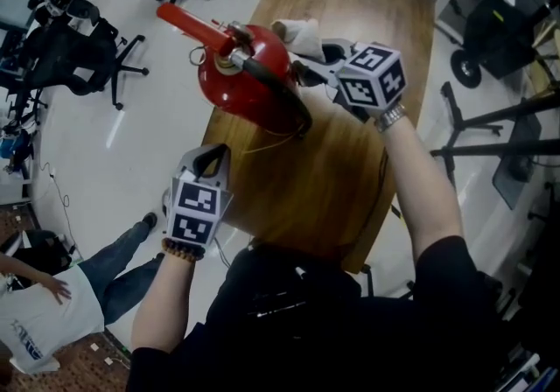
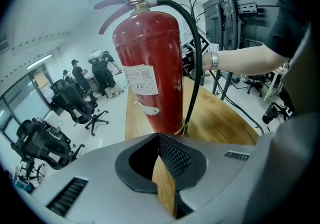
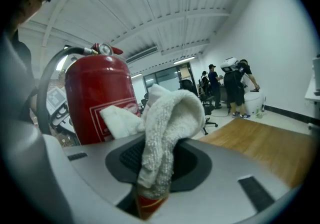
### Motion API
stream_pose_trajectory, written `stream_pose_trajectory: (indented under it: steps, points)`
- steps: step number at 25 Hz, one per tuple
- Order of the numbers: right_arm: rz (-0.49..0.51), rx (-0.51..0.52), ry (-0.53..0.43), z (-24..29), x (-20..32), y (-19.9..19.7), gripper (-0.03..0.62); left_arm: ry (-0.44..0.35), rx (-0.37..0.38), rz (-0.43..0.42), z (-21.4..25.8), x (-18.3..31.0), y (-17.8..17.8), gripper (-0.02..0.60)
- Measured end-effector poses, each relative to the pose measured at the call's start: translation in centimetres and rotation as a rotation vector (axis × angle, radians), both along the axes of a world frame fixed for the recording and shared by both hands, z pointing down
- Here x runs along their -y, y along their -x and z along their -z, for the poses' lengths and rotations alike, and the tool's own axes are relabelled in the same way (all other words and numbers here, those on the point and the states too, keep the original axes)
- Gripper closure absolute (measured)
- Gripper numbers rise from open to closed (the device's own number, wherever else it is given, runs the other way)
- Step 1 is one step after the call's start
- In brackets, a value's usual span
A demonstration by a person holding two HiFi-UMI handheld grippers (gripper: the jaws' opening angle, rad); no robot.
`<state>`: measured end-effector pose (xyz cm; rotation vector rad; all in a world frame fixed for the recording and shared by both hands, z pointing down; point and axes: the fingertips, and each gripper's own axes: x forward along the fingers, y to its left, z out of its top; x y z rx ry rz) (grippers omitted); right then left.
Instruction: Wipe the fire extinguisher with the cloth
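wiping: your right gripper (image 3: 152, 188) jaws clamp cloth (image 3: 167, 113) at 2 o'clock of fire extinguisher (image 1: 254, 80); left gripper (image 2: 165, 183) jaws closed, empty. next, press cloth on.

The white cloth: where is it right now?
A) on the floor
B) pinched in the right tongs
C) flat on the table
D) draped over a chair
B: the right gripper view shows the white cloth pinched between the right tongs, close to the red fire extinguisher.
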<state>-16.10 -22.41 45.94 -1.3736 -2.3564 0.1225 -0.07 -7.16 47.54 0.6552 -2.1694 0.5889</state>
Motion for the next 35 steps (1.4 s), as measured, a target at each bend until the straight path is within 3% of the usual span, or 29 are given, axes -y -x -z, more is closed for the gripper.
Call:
stream_pose_trajectory:
  steps: [14, 27, 35]
  points:
    - [-0.034, -0.19, -0.062, -11.5, 0.1, 0.2, 0.479, 0.02, -0.044, 0.026, -1.8, -0.1, 0.1, 0.581]
    - [-0.075, -0.237, -0.212, -17.2, -0.1, 0.1, 0.479, 0.025, -0.063, 0.035, -2.7, 0.0, 0.3, 0.581]
    - [-0.112, -0.291, -0.371, -21.0, 1.1, -0.7, 0.479, 0.024, -0.06, 0.04, -2.6, -0.1, 0.2, 0.581]
